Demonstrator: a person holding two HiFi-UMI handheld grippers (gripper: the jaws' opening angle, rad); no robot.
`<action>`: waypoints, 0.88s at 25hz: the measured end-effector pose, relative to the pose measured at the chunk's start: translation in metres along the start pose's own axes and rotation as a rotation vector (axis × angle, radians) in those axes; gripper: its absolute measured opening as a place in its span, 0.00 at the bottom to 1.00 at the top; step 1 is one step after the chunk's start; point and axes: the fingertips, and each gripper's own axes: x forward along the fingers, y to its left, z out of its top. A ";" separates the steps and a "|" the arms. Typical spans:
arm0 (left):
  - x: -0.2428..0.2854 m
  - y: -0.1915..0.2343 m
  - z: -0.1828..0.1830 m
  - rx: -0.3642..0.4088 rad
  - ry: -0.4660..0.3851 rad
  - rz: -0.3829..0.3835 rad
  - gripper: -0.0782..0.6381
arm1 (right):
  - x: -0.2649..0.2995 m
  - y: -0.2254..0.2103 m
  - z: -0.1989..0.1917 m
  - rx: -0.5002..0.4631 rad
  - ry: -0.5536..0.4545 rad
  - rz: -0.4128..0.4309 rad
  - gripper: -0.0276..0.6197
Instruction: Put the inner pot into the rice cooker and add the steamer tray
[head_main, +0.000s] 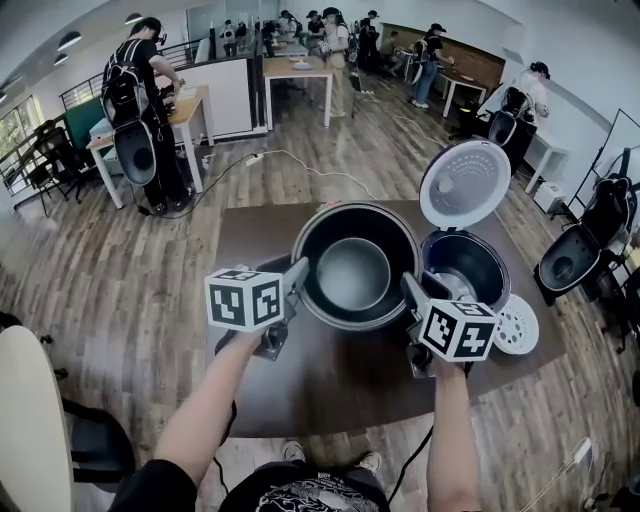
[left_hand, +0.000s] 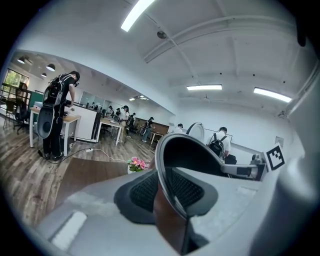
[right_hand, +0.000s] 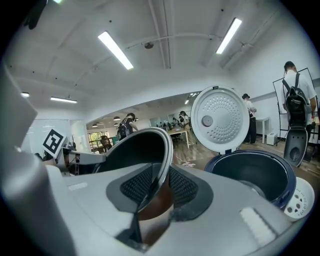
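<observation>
**Over the bench (head_main: 340, 390): pot gripped on both sides, cooker at 3 o'clock**

I have the inner pot (head_main: 355, 265) clamped by its rim. My left tongs (head_main: 299, 272) are clenched on its 9 o'clock edge and my right tongs (head_main: 411, 288) on its 3 o'clock edge. The pot is round, so it has no long axis to align. The rice cooker (head_main: 500, 270) stands open at 3 o'clock from the pot, just beyond my right tongs, so I judge my right hand leads. The steamer tray (head_main: 517, 325) lies at 4 o'clock, beside the cooker. I count one pot, one cooker, one tray and two tongs.
</observation>
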 end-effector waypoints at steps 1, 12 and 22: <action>0.000 -0.004 0.002 0.003 -0.009 0.008 0.25 | -0.001 -0.002 0.004 -0.007 -0.006 0.010 0.21; 0.006 -0.056 0.025 0.028 -0.079 0.102 0.25 | -0.024 -0.037 0.042 -0.049 -0.040 0.110 0.21; 0.018 -0.103 0.039 0.050 -0.130 0.138 0.25 | -0.050 -0.071 0.065 -0.044 -0.076 0.163 0.21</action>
